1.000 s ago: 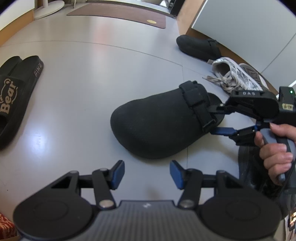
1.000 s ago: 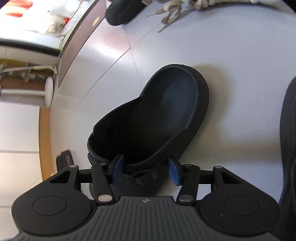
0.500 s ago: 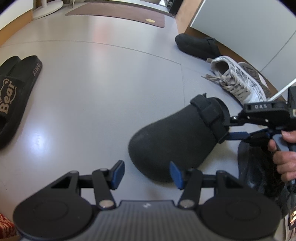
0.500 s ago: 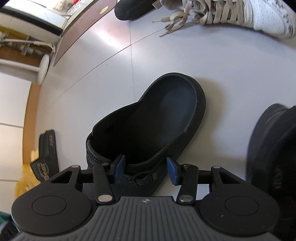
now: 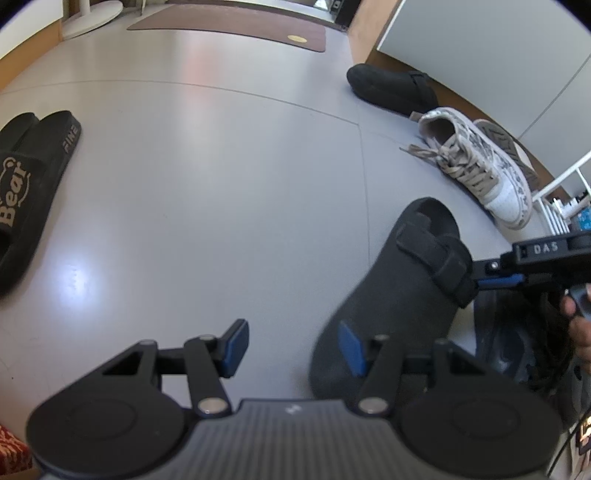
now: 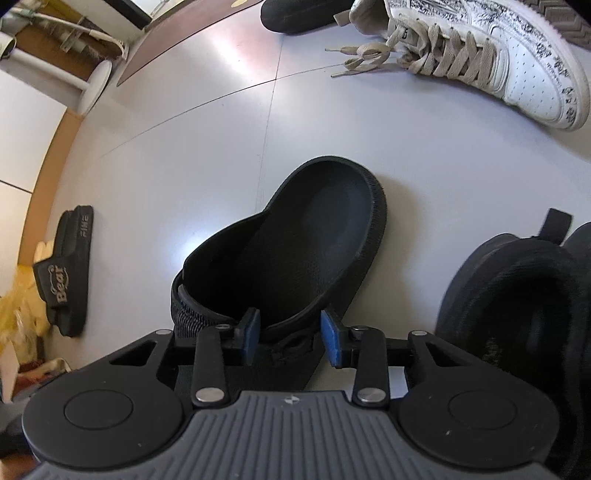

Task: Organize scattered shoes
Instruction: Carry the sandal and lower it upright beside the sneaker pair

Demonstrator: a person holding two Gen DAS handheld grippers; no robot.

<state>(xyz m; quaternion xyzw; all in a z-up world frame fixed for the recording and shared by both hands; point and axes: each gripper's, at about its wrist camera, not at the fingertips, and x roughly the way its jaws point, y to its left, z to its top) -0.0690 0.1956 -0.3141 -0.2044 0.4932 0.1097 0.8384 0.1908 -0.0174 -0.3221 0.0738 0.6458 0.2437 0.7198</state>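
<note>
A black clog [image 5: 399,295] with a heel strap hangs tilted at the right of the left wrist view, toe toward the camera. My right gripper [image 5: 476,277] holds it by the edge of its opening. In the right wrist view the clog [image 6: 295,251] shows its hollow inside. The right gripper [image 6: 290,335] has its blue pads on either side of the rim and strap, jaws closing on them. My left gripper [image 5: 293,345] stands open over bare floor with nothing between its fingers, and the clog's toe lies just behind its right finger.
On the grey floor lie a matching black clog [image 5: 391,86] near the far wall, a white patterned sneaker [image 5: 480,166] with loose laces, and black "Bear" slides [image 5: 26,184] at left. A dark shoe [image 6: 517,295] sits right of the held clog. A brown mat [image 5: 236,22] lies beyond.
The clog has been swung round and drawn to the right, from lying crosswise to pointing its toe at the left gripper. The right gripper's jaws have narrowed. The left gripper has not moved.
</note>
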